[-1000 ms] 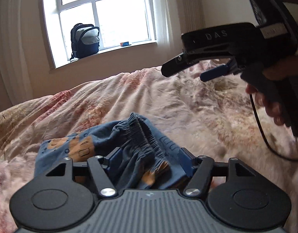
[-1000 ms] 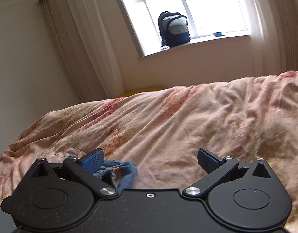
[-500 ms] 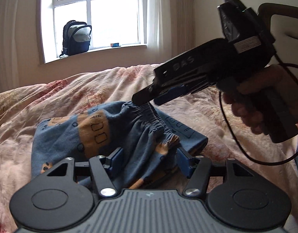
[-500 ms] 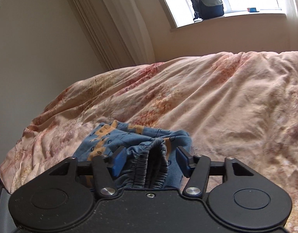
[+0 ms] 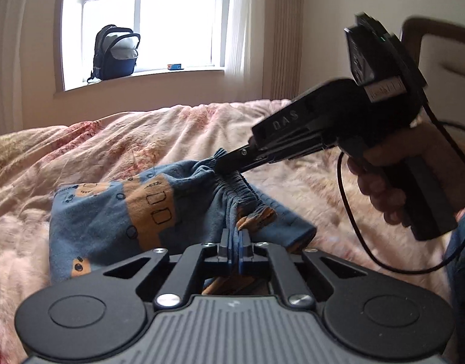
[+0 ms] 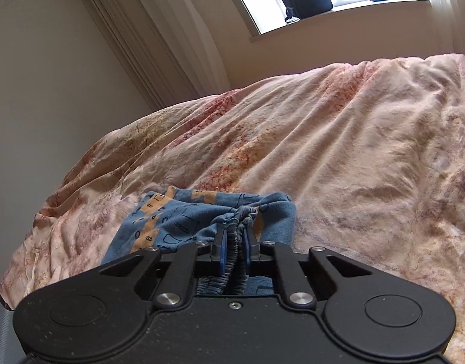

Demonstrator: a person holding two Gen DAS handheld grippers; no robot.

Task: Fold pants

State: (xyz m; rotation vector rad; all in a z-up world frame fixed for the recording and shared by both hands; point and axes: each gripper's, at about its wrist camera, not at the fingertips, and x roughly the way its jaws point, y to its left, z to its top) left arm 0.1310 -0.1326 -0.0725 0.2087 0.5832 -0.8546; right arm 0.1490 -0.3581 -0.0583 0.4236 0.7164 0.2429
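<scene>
Blue pants [image 5: 117,212] with orange vehicle prints lie bunched on the bed; they also show in the right wrist view [image 6: 184,215]. My left gripper [image 5: 235,242] is shut on the near end of the elastic waistband. My right gripper [image 6: 236,242] is shut on the gathered waistband further along; in the left wrist view it [image 5: 223,163] pinches the waistband from the right, held by a hand. The waistband stretches between the two grippers, lifted slightly off the bed.
A pink floral duvet [image 6: 353,139] covers the bed. A dark backpack [image 5: 115,51] and a small box [image 5: 175,66] sit on the windowsill behind. A curtain [image 6: 159,39] hangs at the left. A headboard [image 5: 444,48] stands at the right.
Both grippers were open around the waistband half a second ago and have now shut on it. The right gripper dropped from above the bed to the pants over the last second.
</scene>
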